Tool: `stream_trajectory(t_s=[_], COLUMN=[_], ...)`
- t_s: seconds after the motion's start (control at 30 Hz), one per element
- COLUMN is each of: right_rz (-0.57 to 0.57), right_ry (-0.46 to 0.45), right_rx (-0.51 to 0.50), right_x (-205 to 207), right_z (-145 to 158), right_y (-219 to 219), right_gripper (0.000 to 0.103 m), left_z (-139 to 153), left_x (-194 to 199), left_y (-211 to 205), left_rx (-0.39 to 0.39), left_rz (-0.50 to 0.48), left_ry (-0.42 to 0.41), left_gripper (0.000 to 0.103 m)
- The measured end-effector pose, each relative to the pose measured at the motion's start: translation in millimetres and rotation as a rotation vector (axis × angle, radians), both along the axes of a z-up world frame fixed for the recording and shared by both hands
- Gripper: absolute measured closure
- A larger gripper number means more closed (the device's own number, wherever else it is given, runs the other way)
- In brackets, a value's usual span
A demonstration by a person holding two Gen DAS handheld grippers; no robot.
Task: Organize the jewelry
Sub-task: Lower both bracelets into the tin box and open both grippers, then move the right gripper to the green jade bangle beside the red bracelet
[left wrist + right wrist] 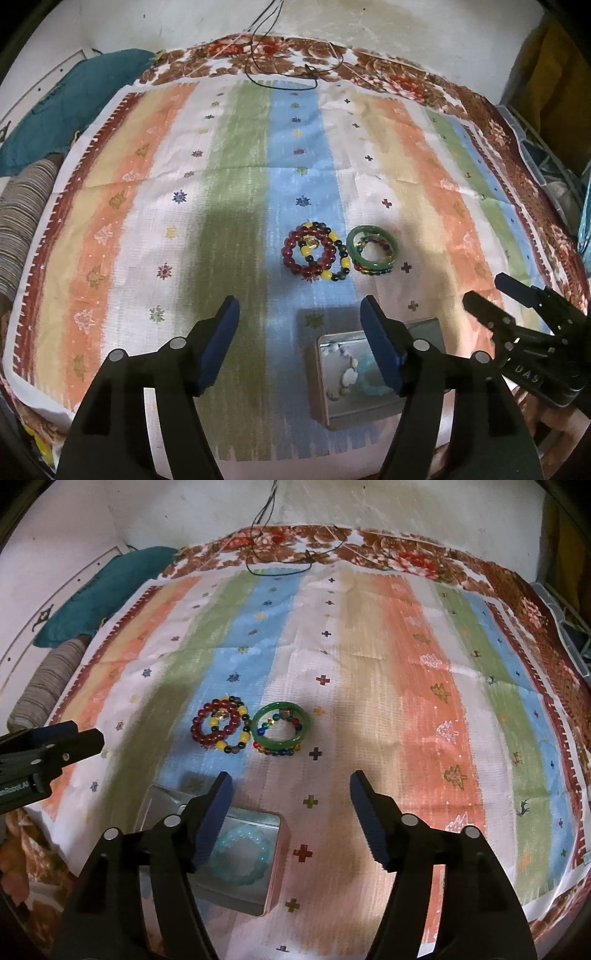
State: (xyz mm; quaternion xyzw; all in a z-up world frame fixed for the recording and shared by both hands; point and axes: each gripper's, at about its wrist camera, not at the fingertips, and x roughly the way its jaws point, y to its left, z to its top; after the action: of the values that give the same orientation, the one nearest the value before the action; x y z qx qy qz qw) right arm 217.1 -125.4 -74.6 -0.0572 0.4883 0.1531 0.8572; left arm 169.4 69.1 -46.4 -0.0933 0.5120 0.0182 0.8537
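While agape, left gripper (300, 325) (empty)

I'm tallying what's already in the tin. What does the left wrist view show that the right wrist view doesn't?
Only the left wrist view shows a white beaded bracelet in the tin. Only the right wrist view shows the pale blue bracelet whole. Both show the red bead bracelet, the green bangle and both grippers open, left gripper and right gripper.
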Motion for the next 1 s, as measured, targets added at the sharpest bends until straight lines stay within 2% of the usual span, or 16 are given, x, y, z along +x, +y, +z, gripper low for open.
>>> stream_trajectory(t_s=[0.13,0.27,0.47,0.6,1.0], right_rz=[-0.006,-0.013,-0.014,-0.019,-0.039], right_ry=[0.029,0.042,0.047,0.066,0.113], right_rx=[0.027,0.024,0.014,-0.002,-0.037], right_x=[9,17,27,36,59], right_z=[-5,-9,-12,-18,-39], right_y=[0,3,6,9,16], right_gripper=[0.027,0.026,0.026,0.026,0.026], left_z=[-7,-17,-25,-29,-51], left_x=[9,20,30,39,59], left_y=[-1,0,9,12,9], left_rx=[-0.01,0.025,0.005,0.028,0.048], left_rz=[0.002,0.026,0.044,0.059,0.043], left_ry=[0.015,0.04,0.059,0.059,0.103], left_gripper=[0.031,0.031,0.027,0.026,0.027])
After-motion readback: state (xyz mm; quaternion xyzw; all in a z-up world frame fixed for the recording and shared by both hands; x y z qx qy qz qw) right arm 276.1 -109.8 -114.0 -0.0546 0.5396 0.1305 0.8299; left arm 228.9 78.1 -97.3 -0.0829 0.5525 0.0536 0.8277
